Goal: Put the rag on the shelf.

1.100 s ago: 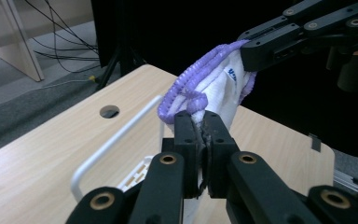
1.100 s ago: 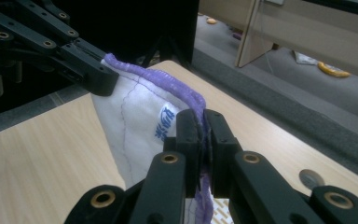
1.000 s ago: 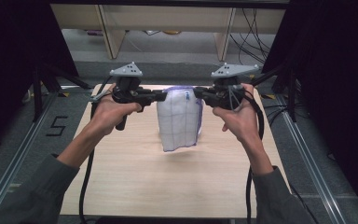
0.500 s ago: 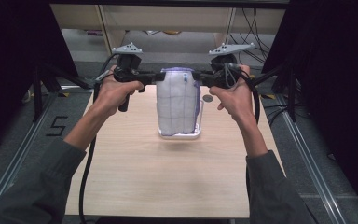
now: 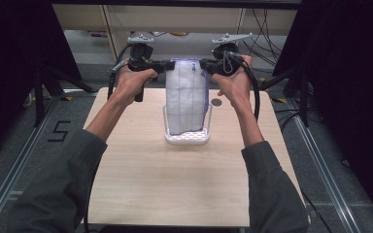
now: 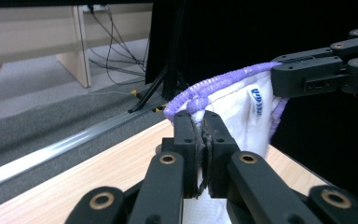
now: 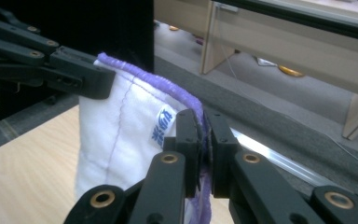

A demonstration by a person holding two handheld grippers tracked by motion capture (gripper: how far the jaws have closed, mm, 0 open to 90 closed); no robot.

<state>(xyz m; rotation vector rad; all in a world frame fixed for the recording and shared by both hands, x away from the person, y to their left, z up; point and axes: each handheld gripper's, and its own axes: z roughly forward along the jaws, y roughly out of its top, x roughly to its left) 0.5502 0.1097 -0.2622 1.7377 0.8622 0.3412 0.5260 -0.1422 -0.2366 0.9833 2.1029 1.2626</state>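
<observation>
From the high view we see the left tool (image 5: 167, 64) and the right tool (image 5: 203, 65) held up at the far end of the wooden counter (image 5: 184, 179), facing each other. Between them hangs a white cloth (image 5: 187, 99) with a purple edge, stretched by its two top corners. Its lower end sits inside a clear plastic container (image 5: 188, 136) that stands on the counter, roughly midway across and toward the far side. The cloth rises upright out of the open top; the container's low rim and pale base show around it. We cannot tell whether anything else lies in the container. Just to the right of it, a small dark round spot (image 5: 216, 102) shows on the counter.

In the left gripper view we look along the left tool (image 6: 200, 128), whose jaws are pressed together on the cloth (image 6: 242, 109) just under its purple ribbed hem. A small blue-printed label (image 6: 256, 101) is sewn near the far corner, where the right tool (image 6: 303, 77) pinches the other end.

In the right gripper view the right tool (image 7: 204, 135) is likewise clamped tight on the hem of the cloth (image 7: 121, 135), close beside the label (image 7: 163, 126). The cloth hangs down from the hem over the counter (image 7: 23, 177), and the left tool (image 7: 91, 84) grips the opposite corner.
</observation>
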